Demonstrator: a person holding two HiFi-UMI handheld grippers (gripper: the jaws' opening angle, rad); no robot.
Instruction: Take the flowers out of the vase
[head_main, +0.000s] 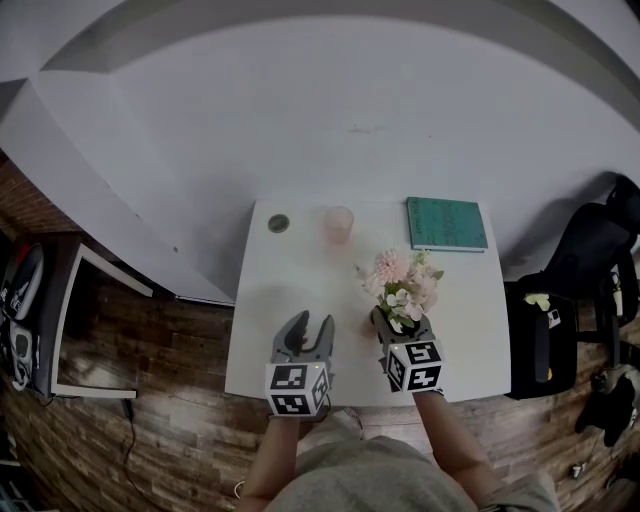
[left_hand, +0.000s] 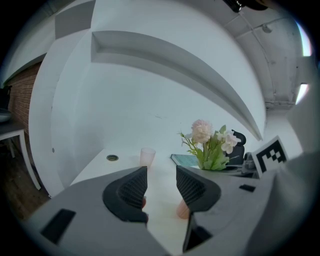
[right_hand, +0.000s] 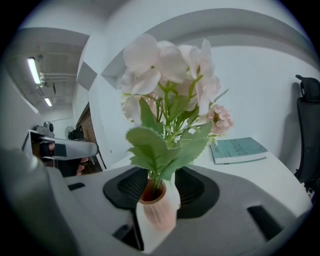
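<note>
A white worktop is standing against a curved white wall, with a brown brick-patterned floor showing around it. A black chair is sitting off to the right of the vase. The vase, a ribbed terracotta-pink pot, is sitting upright between the jaws of the right gripper, and both dark ribbed pads are pressing against its sides, so these jaws are gripping it. The flowers are standing in the vase mouth, with their green stems and toothed leaves rising straight up and pale pink and white blooms spreading above. In the head view the flowers are covering the vase from above, just ahead of the right gripper. Whether the vase is resting on the worktop or being held just off it cannot be told. Beyond the vase and to its left a pale pink cup is standing, and beyond the vase to its right a green book is lying flat. To the left of the vase the left gripper is hovering near the front edge. The jaws of the left gripper are standing apart with only bare worktop showing between them.
</note>
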